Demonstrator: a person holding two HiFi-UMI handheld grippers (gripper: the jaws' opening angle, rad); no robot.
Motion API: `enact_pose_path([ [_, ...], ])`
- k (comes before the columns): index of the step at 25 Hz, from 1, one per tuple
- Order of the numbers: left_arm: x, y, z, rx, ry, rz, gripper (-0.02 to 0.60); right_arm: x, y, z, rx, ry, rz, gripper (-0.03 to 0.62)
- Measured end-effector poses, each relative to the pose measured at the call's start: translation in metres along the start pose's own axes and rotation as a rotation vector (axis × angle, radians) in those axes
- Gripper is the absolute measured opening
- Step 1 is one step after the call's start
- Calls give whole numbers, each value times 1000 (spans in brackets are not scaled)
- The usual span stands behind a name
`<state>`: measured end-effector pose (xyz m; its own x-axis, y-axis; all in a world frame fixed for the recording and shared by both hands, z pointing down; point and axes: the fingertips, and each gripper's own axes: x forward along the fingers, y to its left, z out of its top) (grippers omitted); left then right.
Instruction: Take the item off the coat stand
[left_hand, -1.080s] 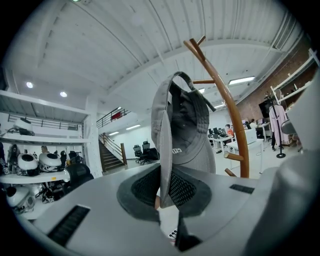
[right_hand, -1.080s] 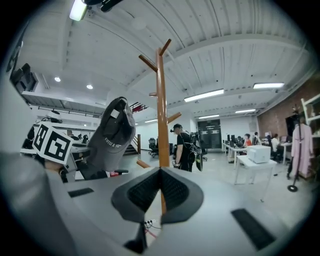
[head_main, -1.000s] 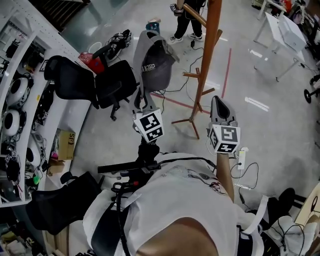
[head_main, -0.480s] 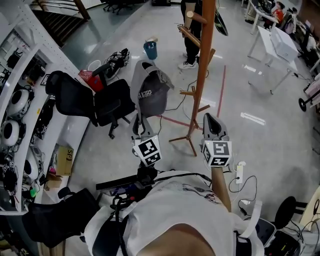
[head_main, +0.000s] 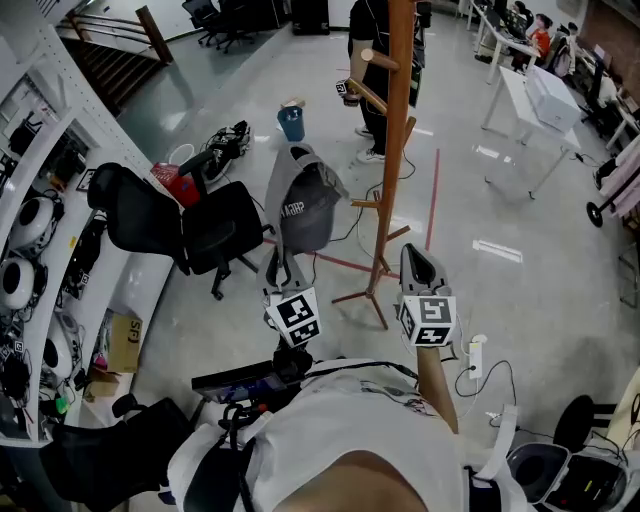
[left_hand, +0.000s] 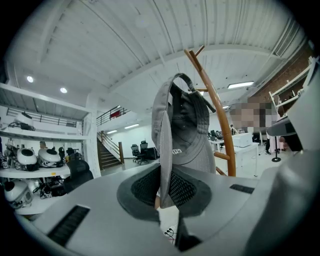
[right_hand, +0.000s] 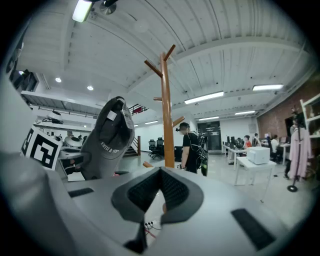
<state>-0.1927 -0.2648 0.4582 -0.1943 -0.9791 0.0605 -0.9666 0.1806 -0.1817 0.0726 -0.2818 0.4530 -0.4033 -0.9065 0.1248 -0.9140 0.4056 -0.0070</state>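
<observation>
Firmly clamped, cap (left_hand: 186, 132) in left tool (left_hand: 164, 192)

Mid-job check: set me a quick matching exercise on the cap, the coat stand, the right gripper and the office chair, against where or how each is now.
Things:
1. grey cap
2. coat stand
3. right gripper
4. black office chair

States:
A. nothing between its jaws
B. on the floor, left of the cap in the head view
C. clamped in the jaws of the left gripper
D. wooden pegs bare, nothing hanging

Pairs: 1-C, 2-D, 3-A, 4-B
</observation>
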Motion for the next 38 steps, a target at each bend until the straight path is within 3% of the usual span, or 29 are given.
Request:
enact_pose_path([
  [38, -5, -10, 13, -18, -36, -21, 26, -12, -5, 10, -28, -16, -37, 5],
])
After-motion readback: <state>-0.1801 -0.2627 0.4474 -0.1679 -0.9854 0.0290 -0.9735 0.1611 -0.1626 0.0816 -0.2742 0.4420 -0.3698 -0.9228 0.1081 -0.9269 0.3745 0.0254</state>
